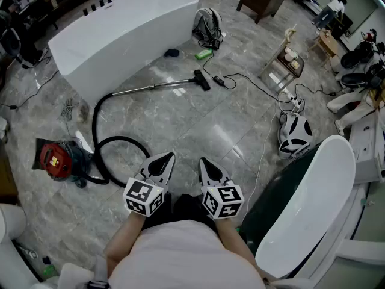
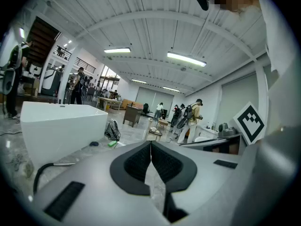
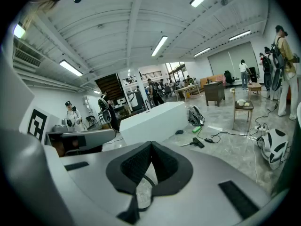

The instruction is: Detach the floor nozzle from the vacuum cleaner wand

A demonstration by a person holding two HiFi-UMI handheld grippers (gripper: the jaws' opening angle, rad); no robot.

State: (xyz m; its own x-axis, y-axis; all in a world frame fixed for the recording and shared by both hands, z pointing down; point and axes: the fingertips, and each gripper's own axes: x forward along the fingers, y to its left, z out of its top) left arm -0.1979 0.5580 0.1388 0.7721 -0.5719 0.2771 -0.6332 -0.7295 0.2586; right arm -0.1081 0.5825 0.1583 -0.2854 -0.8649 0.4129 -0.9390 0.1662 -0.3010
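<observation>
A red canister vacuum (image 1: 58, 159) lies on the marble floor at the left. Its black hose (image 1: 108, 138) loops to a silver wand (image 1: 150, 87) that ends in a black floor nozzle (image 1: 201, 79) beside the white bathtub (image 1: 120, 32). The nozzle (image 3: 199, 142) also shows far off in the right gripper view. My left gripper (image 1: 166, 158) and right gripper (image 1: 203, 162) are held close to my body, side by side, well short of the wand. Both are shut with nothing between the jaws.
A second white tub (image 1: 313, 209) stands at the right. Cables (image 1: 264, 92), a power strip (image 1: 293, 103), a black-and-white bag (image 1: 295, 134), a grey backpack (image 1: 207, 24) and a green object (image 1: 204, 54) lie on the floor. People stand in the background (image 2: 190, 119).
</observation>
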